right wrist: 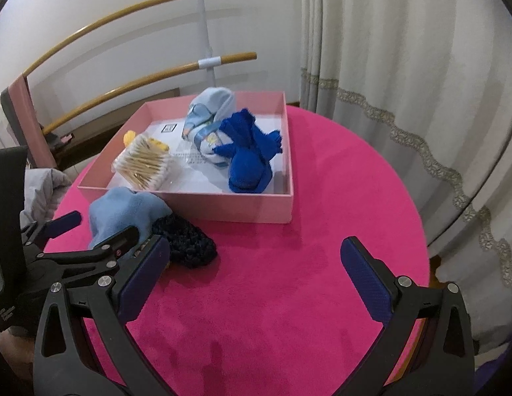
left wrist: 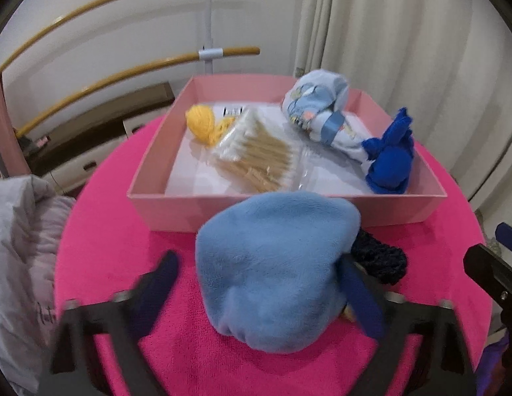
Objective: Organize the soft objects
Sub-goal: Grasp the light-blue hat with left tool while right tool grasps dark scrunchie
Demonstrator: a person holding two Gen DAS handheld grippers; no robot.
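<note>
While I operate remotely, the round pink table [right wrist: 305,198] carries the pink box [right wrist: 256,209] as landmark. Inside the box lie a patterned bundle [right wrist: 203,122], royal-blue cloth [right wrist: 249,161], cotton swabs [right wrist: 143,165] and yellow yarn [left wrist: 200,122]. Just before the box, the light-blue plush cloth [left wrist: 275,264] sits between my left gripper [left wrist: 266,283] fingers, not yet clamped, beside a dark knit piece [right wrist: 190,241]. My right gripper [right wrist: 252,264] stands open, empty.
</note>
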